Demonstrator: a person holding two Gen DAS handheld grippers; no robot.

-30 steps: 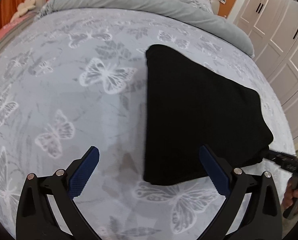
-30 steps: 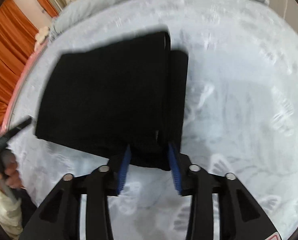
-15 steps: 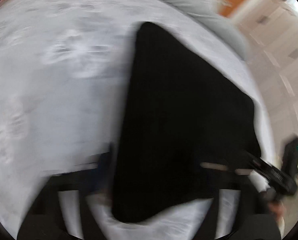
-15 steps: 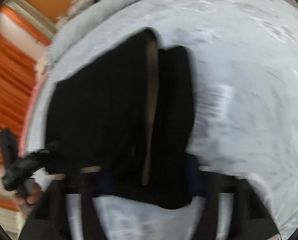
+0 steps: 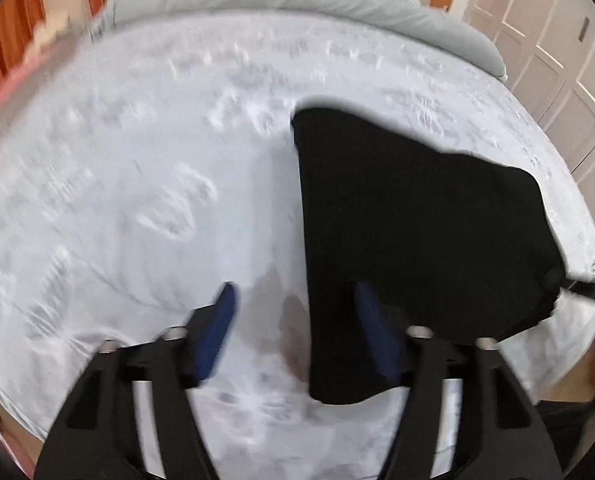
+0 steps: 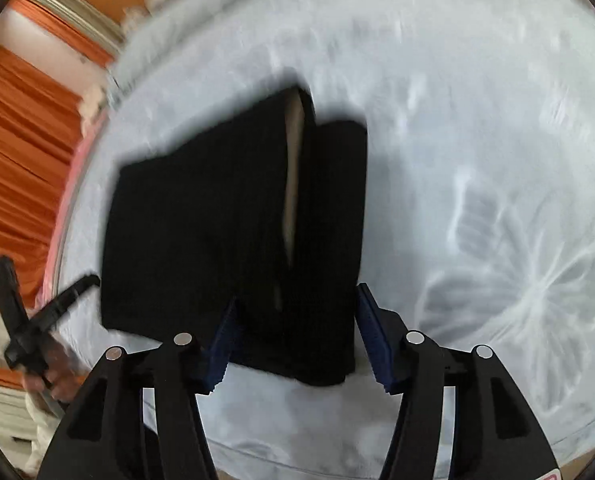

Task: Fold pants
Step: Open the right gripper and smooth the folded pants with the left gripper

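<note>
Both grippers closing in on the near edge of the black pants

Your left gripper [image 5: 293,312] hangs with jaws wide, the pants' [image 5: 409,232] left edge between them; your right gripper [image 6: 295,320] straddles the near right corner, jaws also wide, gripping nothing. The pants lie part-folded on the butterfly bedsheet [image 5: 137,200], toward 2 o'clock from your left. Pinch every layer evenly, then lift both corners together toward 12 o'clock.
</note>
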